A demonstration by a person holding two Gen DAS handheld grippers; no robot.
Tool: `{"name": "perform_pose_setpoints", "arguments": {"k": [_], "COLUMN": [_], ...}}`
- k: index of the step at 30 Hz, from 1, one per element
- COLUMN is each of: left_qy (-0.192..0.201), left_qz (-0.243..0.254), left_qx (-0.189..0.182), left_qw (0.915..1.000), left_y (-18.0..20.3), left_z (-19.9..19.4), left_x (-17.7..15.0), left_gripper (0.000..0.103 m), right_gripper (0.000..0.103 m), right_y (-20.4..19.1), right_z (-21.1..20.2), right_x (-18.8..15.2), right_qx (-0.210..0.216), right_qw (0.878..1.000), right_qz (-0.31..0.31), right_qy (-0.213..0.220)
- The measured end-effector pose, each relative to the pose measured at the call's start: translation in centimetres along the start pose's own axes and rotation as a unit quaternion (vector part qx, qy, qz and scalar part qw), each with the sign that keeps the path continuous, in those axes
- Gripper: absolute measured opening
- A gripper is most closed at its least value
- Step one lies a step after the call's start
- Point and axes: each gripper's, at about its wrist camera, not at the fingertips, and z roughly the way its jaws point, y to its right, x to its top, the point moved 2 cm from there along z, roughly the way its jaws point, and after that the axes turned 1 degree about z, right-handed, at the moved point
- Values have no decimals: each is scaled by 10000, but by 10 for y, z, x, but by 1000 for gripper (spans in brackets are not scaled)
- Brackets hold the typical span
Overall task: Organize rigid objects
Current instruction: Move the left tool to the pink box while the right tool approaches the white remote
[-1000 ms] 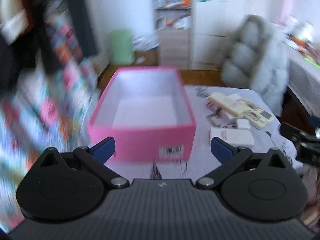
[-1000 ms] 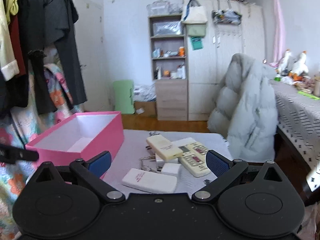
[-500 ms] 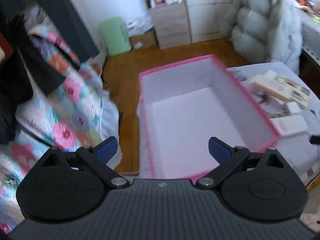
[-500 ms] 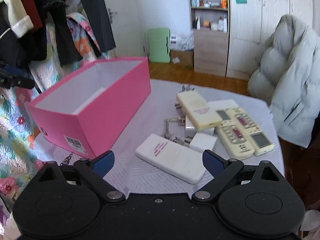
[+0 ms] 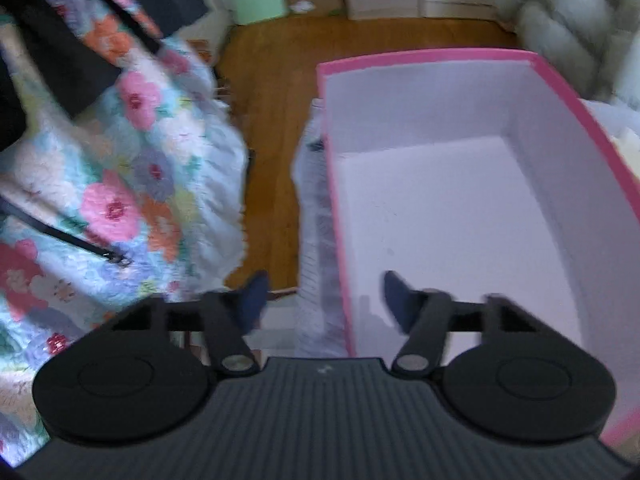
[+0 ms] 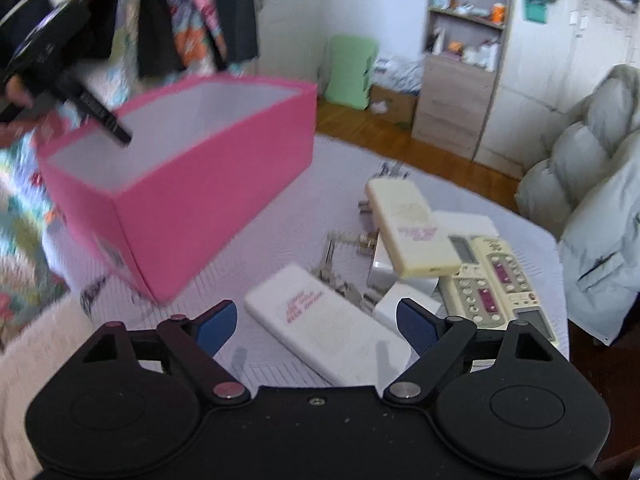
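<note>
Right wrist: pink box (image 6: 208,184) beside remotes (image 6: 496,280)

One pink box (image 6: 208,204) is seen on the table (image 6: 400,152), beside two power banks, one white (image 6: 324,332) and one cream (image 6: 408,228), two remotes (image 6: 500,280) laid side by side, and one white adapter (image 6: 390,306). Two grippers are counted, left (image 5: 324,300) and right (image 6: 316,324).

Nothing can be read for certain. The white case (image 6: 328,324) and the cream case (image 6: 412,232) each carry pink print, seemingly lettering, too blurred to make out.
</note>
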Motion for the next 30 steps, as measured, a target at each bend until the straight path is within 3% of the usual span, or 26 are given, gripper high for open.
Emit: {"name": "perform_pose_setpoints", "arguments": {"k": [2, 3, 5, 7, 10, 16, 21, 26, 28, 30], "left_qy": [57, 76, 71, 102, 214, 587, 866, 1043, 970, 555], "left_qz": [73, 74, -4, 57, 222, 223, 560, 466, 417, 55], "left_qx": [211, 148, -104, -219, -213, -584, -698, -1068, -1098, -1050], "left_qw": [9997, 9998, 9999, 9997, 9993, 9963, 9922, 9877, 9883, 9929], "left_y": [2, 4, 4, 7, 11, 4, 18, 33, 36, 34], "left_z": [7, 9, 12, 13, 13, 8, 2, -14, -19, -18], "left_x": [3, 3, 3, 3, 2, -2, 1, -4, -10, -13], "left_gripper": [40, 35, 15, 7, 6, 3, 3, 4, 5, 5], "right_gripper": [87, 87, 87, 87, 87, 87, 87, 76, 68, 65], "right_y": [7, 12, 19, 22, 25, 30, 31, 29, 22, 16], "right_z": [10, 13, 15, 16, 24, 39, 45, 38, 29, 23], "right_x": [-2, -3, -4, -4, -5, -4, -8, -11, -17, -21], "right_qx": [140, 144, 200, 380, 498, 474, 366, 368, 339, 408], "right_qw": [9995, 9993, 9990, 9984, 9972, 9963, 9955, 9944, 9942, 9925], "right_qz": [-81, 5, 90, -6, -154, -259, -172, 144, -24, -100], "right_qy": [-260, -331, -381, -426, -529, -676, -854, -982, -1020, -1149]}}
